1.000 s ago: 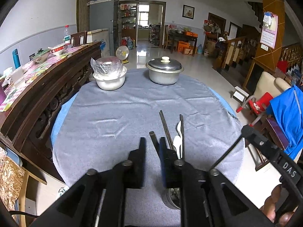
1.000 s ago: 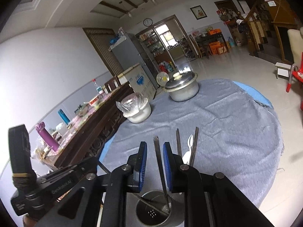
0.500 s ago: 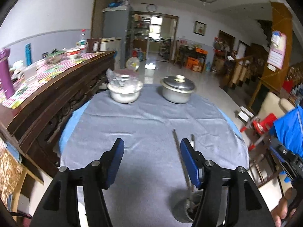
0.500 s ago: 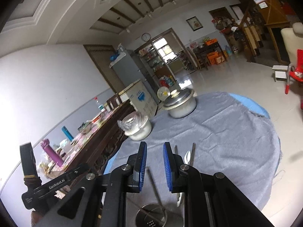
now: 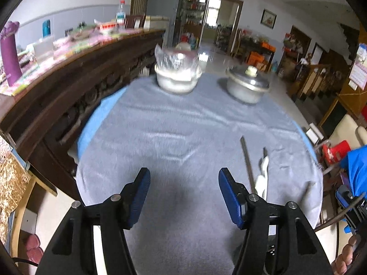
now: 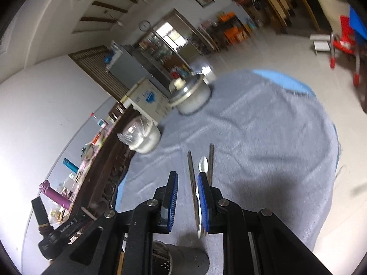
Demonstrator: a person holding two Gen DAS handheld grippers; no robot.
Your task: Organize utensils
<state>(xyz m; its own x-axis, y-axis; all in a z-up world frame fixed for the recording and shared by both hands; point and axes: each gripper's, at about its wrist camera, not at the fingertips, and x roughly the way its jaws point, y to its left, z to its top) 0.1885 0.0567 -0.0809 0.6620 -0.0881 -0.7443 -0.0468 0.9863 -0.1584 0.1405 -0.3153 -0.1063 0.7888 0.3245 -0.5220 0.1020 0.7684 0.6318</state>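
Note:
Two dark chopsticks (image 5: 247, 160) and a white spoon (image 5: 261, 178) lie on the grey tablecloth (image 5: 172, 137), just right of my left gripper (image 5: 183, 191), which is wide open and empty above the cloth. In the right wrist view the chopsticks (image 6: 191, 174) and spoon (image 6: 203, 163) lie just ahead of my right gripper (image 6: 187, 200), whose jaws stand slightly apart with nothing between them. A perforated metal utensil holder (image 6: 188, 260) sits below the right gripper, partly hidden by it.
A covered metal pot (image 5: 247, 87) and a plastic-wrapped bowl (image 5: 176, 75) stand at the table's far side. A dark carved wooden sideboard (image 5: 68, 87) runs along the left. Chairs and a blue cloth (image 5: 357, 171) stand to the right.
My left gripper opened wide, letting go of a chopstick, and pulled back. The right gripper lifted and tilted; the chopstick between its fingers a second ago is gone.

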